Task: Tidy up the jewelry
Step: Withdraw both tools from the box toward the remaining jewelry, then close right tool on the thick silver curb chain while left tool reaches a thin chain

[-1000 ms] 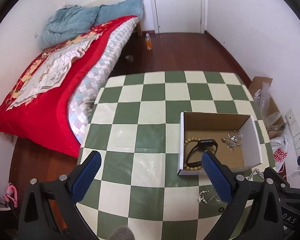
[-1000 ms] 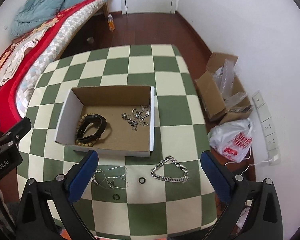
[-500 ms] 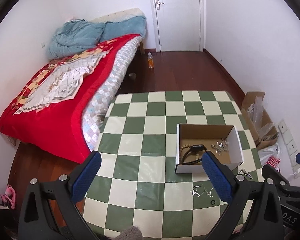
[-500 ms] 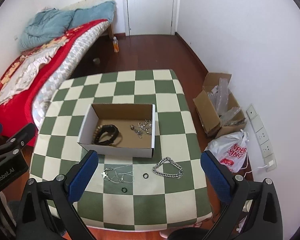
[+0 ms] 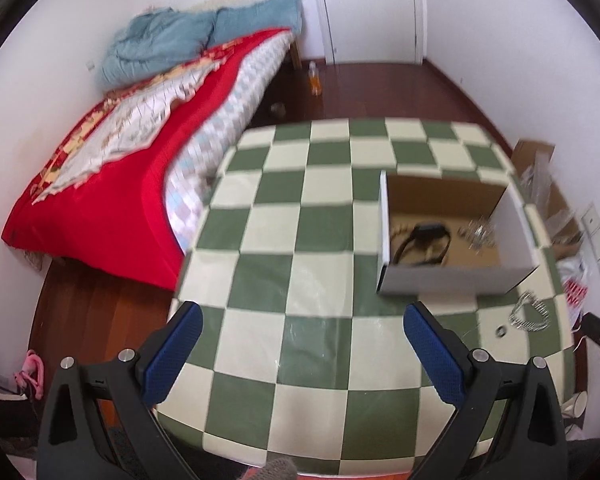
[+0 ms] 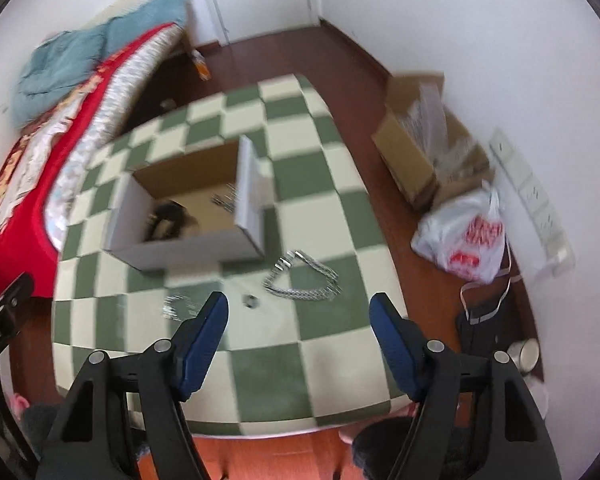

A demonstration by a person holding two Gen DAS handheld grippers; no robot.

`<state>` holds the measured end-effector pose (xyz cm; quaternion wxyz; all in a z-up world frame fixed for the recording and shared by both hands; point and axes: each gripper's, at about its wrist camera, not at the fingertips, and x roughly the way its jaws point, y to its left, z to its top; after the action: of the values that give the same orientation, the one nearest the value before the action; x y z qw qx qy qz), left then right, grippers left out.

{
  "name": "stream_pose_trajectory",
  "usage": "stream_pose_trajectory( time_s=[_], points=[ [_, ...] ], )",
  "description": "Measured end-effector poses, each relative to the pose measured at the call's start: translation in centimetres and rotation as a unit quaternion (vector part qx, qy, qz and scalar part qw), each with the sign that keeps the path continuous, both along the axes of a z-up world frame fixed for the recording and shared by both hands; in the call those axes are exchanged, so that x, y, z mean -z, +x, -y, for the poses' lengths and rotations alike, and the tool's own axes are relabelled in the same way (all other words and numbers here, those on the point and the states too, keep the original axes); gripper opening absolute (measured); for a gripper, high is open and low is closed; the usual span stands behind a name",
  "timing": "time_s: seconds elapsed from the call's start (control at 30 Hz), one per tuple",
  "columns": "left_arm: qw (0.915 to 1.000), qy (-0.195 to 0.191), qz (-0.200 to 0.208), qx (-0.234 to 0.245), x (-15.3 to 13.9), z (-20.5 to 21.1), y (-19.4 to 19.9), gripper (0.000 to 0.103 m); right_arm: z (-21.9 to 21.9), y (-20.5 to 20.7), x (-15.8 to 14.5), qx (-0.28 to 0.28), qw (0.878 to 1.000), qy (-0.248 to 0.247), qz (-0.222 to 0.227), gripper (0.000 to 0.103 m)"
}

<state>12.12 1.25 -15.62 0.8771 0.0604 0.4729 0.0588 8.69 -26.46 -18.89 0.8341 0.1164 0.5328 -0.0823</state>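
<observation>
One cardboard box holds black band, silver pieces; both hand-held grippers released, right one just narrowing, empty.

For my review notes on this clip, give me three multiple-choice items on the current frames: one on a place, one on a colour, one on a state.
1. Where does the silver chain bracelet lie?
A. inside the cardboard box
B. on the tablecloth outside the box
C. on the bed

2. What colours are the tablecloth checks?
A. green and cream
B. red and white
C. blue and grey

3. How is the right gripper?
A. shut on the bracelet
B. shut, empty
C. open, empty

Key: 1 B, it lies in front of the cardboard box. 2 A, seen in both views. 3 C, its jaws, just closing somewhat, stand apart with nothing between them.
</observation>
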Motion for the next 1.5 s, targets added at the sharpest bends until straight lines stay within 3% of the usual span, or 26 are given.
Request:
stream_pose_trajectory(
  time_s=[0.13, 0.3, 0.4, 0.57, 0.63, 0.73, 0.93, 1.03, 1.1, 1.17, 1.37, 1.5],
  points=[
    [0.9995, 0.01, -0.029, 0.003, 3.0, 0.7, 1.0, 0.102, 2.3, 1.7, 4.9, 0.017, 0.999, 0.005, -0.036, 0.075],
    [0.997, 0.003, -0.074, 0.023, 6.3, 2.0, 2.6, 0.102, 3.2, 4.4, 8.6, 0.019, 0.998, 0.0, -0.056, 0.072],
    [0.9946, -0.012, -0.095, 0.041, 7.8, 2.9, 3.2, 0.102, 2.8, 5.7, 9.9, 0.01, 0.998, -0.01, -0.066, 0.063],
    [0.9897, -0.027, -0.118, 0.077, 9.6, 5.1, 3.6, 0.102, 2.0, 6.6, 10.3, -0.012, 0.997, -0.042, -0.061, 0.034],
    [0.9882, -0.025, -0.125, 0.085, 10.2, 5.9, 3.8, 0.098, 1.9, 6.6, 10.2, -0.017, 0.997, -0.047, -0.059, 0.03],
    [0.9844, -0.014, -0.141, 0.105, 11.4, 7.2, 4.0, 0.083, 2.1, 6.5, 10.1, -0.021, 0.997, -0.047, -0.059, 0.028],
    [0.9836, -0.022, -0.136, 0.116, 11.7, 7.6, 3.6, 0.076, 2.0, 6.7, 10.0, -0.027, 0.996, -0.05, -0.068, 0.028],
    [0.9809, -0.053, -0.136, 0.129, 11.5, 7.6, 3.2, 0.048, 1.9, 6.8, 10.0, -0.029, 0.996, -0.053, -0.071, 0.028],
    [0.9791, -0.055, -0.138, 0.139, 11.3, 8.0, 2.9, 0.02, 1.8, 6.8, 10.0, -0.03, 0.995, -0.055, -0.072, 0.028],
    [0.9774, -0.048, -0.141, 0.15, 11.2, 8.5, 2.7, 0.009, 1.8, 6.9, 10.0, -0.032, 0.995, -0.057, -0.074, 0.028],
    [0.9782, -0.046, -0.145, 0.141, 11.0, 7.7, 2.1, 0.002, 1.5, 7.1, 10.0, -0.039, 0.994, -0.063, -0.078, 0.026],
    [0.9803, -0.053, -0.14, 0.128, 10.3, 6.1, 1.4, 0.001, 0.9, 7.1, 9.9, -0.053, 0.994, -0.058, -0.075, 0.007]
  ],
)
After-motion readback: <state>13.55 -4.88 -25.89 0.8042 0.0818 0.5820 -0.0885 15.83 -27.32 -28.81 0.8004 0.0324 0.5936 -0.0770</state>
